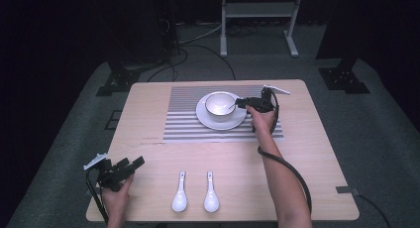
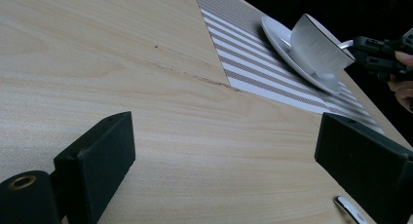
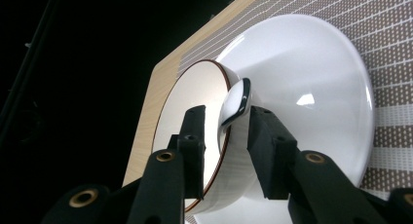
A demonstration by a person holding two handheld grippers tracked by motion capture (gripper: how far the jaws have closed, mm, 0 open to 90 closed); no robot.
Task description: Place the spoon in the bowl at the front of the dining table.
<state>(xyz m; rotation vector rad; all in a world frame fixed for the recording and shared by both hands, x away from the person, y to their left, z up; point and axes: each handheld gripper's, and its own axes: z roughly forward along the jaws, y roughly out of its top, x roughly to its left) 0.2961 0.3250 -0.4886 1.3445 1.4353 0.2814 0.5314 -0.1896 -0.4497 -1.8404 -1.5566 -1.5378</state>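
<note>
A white bowl [image 1: 220, 105] with a dark rim stands on a white plate [image 1: 205, 120] on a striped placemat [image 1: 183, 124]. A white spoon [image 3: 238, 100] leans in the bowl [image 3: 195, 97], its handle over the rim. My right gripper [image 3: 226, 124] is at the bowl's right side [image 1: 239, 103], open, with the handle between its jaws; the handle lies against one jaw with a gap to the other. Open with nothing in it, my left gripper [image 1: 132, 164] rests low at the table's near left [image 2: 224, 156]. Two more white spoons [image 1: 180, 198] [image 1: 211, 198] lie by the front edge.
Bare wood stretches between my left gripper and the placemat [image 2: 253, 63]. A metal stand [image 1: 257, 20] and cables are on the floor beyond the table's far edge. The right gripper's cable [image 1: 292, 173] trails across the table's right part.
</note>
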